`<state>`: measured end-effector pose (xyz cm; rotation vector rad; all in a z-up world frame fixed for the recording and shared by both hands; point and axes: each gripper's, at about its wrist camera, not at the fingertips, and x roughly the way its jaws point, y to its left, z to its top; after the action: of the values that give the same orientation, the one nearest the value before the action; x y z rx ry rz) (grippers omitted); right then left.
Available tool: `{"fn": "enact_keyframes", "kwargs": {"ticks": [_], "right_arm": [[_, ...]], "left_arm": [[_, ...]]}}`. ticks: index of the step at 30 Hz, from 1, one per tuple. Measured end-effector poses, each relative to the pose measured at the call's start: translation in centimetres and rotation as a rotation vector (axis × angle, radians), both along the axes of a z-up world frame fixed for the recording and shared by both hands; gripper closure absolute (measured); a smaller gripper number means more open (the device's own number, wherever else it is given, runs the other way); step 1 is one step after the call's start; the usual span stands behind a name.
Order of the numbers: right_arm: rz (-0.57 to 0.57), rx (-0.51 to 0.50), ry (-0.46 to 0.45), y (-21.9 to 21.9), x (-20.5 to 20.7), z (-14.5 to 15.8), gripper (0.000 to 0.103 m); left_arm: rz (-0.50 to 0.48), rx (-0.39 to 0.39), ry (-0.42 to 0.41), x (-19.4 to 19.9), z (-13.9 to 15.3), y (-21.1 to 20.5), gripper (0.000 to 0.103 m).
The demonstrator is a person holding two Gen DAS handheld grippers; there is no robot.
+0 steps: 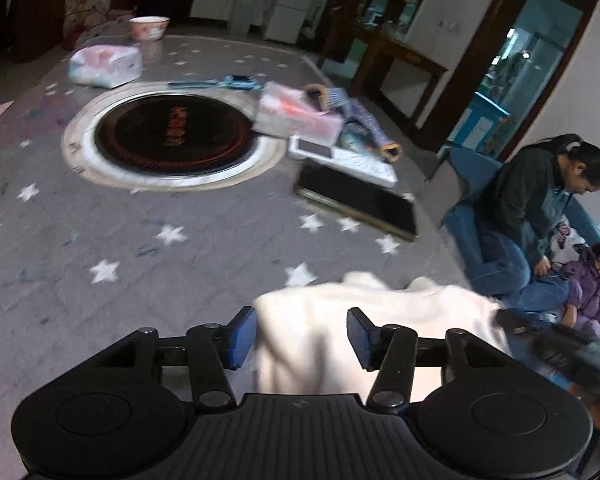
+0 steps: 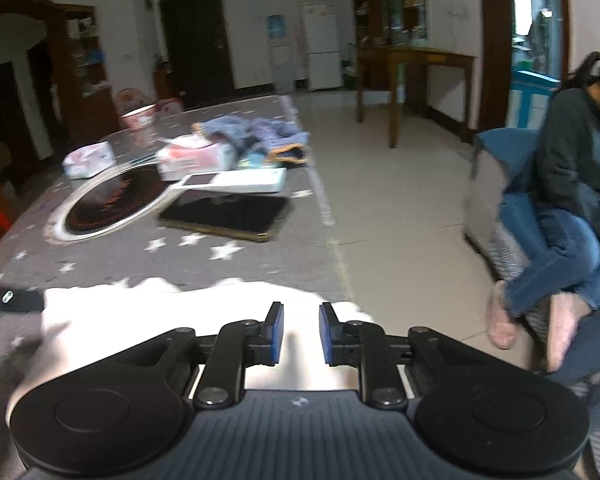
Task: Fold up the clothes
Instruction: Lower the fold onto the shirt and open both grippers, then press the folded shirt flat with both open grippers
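White garment (image 1: 364, 320) near edge hidden behind fingers; bkgd blurred.

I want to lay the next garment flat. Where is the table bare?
Bare starred cloth lies between the round cooktop, the black tablet and the white garment. Crowded: tissue packs, tablet and blue clothing beside the cooktop.

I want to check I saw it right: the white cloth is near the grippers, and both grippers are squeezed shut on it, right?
Not quite. The white cloth is near them, but neither grips it. The left wrist view shows the left gripper open; the right wrist view shows the right gripper open, pads apart over the cloth.
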<state>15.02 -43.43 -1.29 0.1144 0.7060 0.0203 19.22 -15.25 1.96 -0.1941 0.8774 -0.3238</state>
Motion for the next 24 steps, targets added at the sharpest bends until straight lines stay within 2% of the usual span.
{"fn": "enact_keyframes", "kwargs": {"ticks": [4,12,21,22,24], "right_arm": [[0.04,0.0,0.016,1.8,1.4,-0.8,0.076],[0.057,-0.019,0.026,3.1,3.1,-2.0,0.066],[0.067,-0.018,0.005,3.2,2.7,-1.7,0.063],[0.074,-0.018,0.003,3.4,2.5,-1.5,0.061],[0.087,-0.031,0.012,3.8,2.3,-1.6,0.052]], "left_arm": [[-0.031,0.072,-0.024,0.6,-0.7,-2.5,0.049],[-0.054,0.118,0.004,2.1,-3.0,-4.4,0.049],[-0.069,0.15,-0.023,1.9,-3.2,-4.9,0.047],[-0.07,0.155,-0.028,1.8,-3.2,-4.9,0.047],[-0.071,0.166,-0.035,1.6,-3.1,-5.0,0.046]]}}
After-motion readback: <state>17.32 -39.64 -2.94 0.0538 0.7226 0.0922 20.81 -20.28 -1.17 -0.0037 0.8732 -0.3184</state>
